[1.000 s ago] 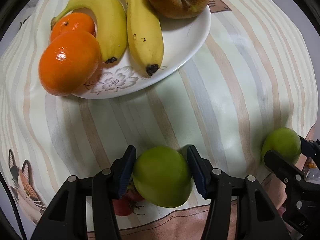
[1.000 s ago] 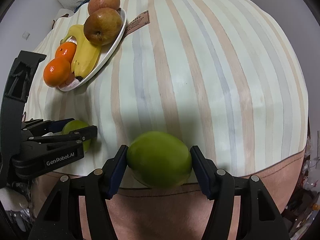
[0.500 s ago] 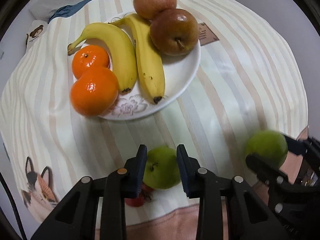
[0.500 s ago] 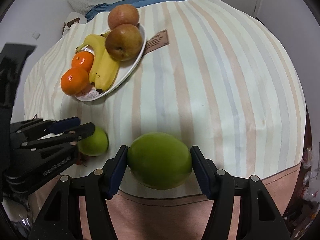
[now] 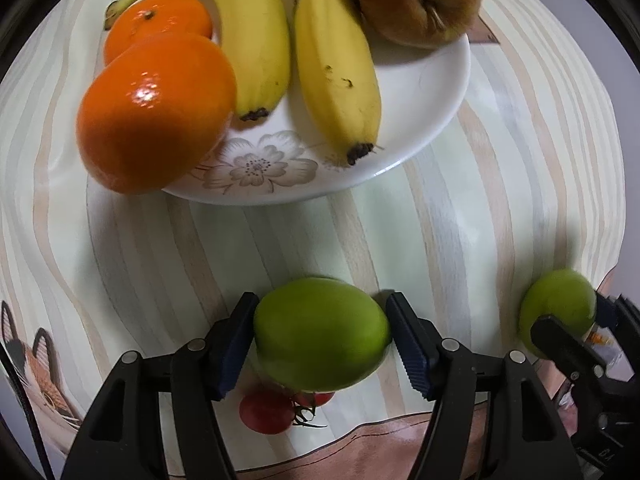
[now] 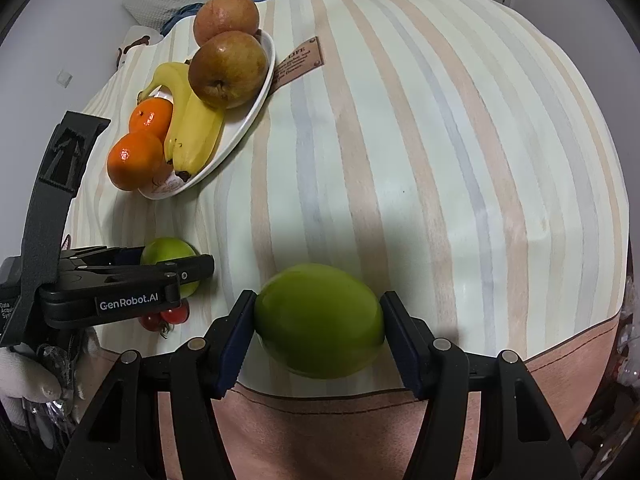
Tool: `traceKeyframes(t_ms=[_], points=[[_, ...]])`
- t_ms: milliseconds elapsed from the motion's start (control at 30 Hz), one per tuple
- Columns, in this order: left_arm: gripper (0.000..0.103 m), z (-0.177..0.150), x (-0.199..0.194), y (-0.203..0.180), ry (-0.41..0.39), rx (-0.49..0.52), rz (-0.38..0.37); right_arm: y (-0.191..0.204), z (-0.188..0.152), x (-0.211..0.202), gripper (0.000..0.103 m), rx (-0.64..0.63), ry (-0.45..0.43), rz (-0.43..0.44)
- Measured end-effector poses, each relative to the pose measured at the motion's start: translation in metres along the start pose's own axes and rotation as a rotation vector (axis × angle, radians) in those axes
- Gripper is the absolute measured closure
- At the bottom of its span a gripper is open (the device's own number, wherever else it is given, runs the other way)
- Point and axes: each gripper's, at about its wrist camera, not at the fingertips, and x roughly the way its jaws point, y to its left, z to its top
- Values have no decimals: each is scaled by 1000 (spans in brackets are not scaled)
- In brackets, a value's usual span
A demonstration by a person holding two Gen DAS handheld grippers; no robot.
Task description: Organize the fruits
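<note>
- Grippers point down over a striped cloth (image 6: 400,140), one green fruit between each pair of jaws.
- Right gripper (image 6: 318,326) is about half open, clamped on its green fruit (image 6: 320,320) by both pads, near the cloth's front edge.
- Left gripper (image 5: 322,334) is opening; its green fruit (image 5: 320,332) touches the left pad, with a gap at the right one.
- Tomatoes (image 5: 266,414) lie under that fruit.
- Plate (image 5: 420,120) beyond holds two oranges (image 5: 156,112), two bananas (image 5: 332,60) and pears (image 5: 416,0).

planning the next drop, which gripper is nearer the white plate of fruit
Left. The left gripper, jaws opening around a green fruit, sits just in front of the white plate. The right gripper, holding another green fruit, is farther off near the cloth's edge.
</note>
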Motion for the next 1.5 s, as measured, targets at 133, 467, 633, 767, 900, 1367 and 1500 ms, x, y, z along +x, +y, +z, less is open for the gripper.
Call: traceKeyframes(t_ms=[133,467,633,767,900,1367,1500], points=[[41,3,1,-8,-8,17,31,-3,2,-2,38,1,7,-2],[40,-34,10,-46,13,8,-5,1,2,-2,38,-11,29,8],[38,-25,22,-44,34,-15,-27,-2,4,7,37,-3,47,8],[38,-23,28,-49,40,0,-16,-4,6,16,37,1,67,7],[38,-13,27,-57,34,11,-1,2,7,27,37,-19,77,-24],[42,-44,-25,-97,-87,43,107,15,9,7,38,-46,-1,-12],[42,-41,-48,-98,-115,27,83,16,8,-7,38,-39,-25,23]])
